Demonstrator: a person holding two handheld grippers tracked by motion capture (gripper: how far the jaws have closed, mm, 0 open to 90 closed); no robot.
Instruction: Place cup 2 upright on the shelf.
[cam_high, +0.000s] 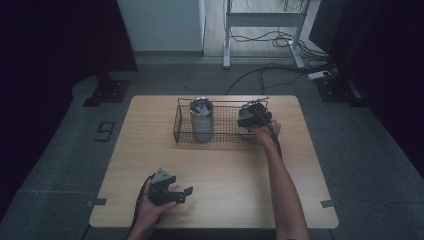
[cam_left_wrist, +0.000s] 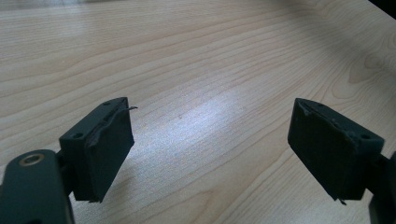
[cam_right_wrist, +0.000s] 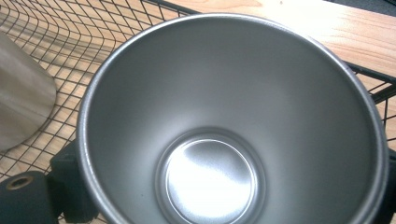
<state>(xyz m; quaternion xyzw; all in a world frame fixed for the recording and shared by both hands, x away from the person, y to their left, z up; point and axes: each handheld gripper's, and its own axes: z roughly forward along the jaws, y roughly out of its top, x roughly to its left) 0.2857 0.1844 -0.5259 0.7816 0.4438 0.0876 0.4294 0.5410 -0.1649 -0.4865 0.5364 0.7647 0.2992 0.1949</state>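
Standing in basket (cam_high: 182, 136), two steel cups (cam_high: 201, 119)

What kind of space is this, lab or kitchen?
Likely a lab or recording workspace, not a kitchen: a bare light wooden table on grey carpet, loose black cables trailing over the floor behind it, and a white metal equipment frame by the far wall.

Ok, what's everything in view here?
table: 1, light wood, centre
wire basket: 1, dark, far half of the table
standing steel cup: 1, silver, upright in the basket's left part
gripped steel cup: 1, silver, empty, basket's right end
cables: several, black, floor behind the table
left gripper: 1, black, open, on the table's near-left
right gripper: 1, black, shut on the gripped steel cup
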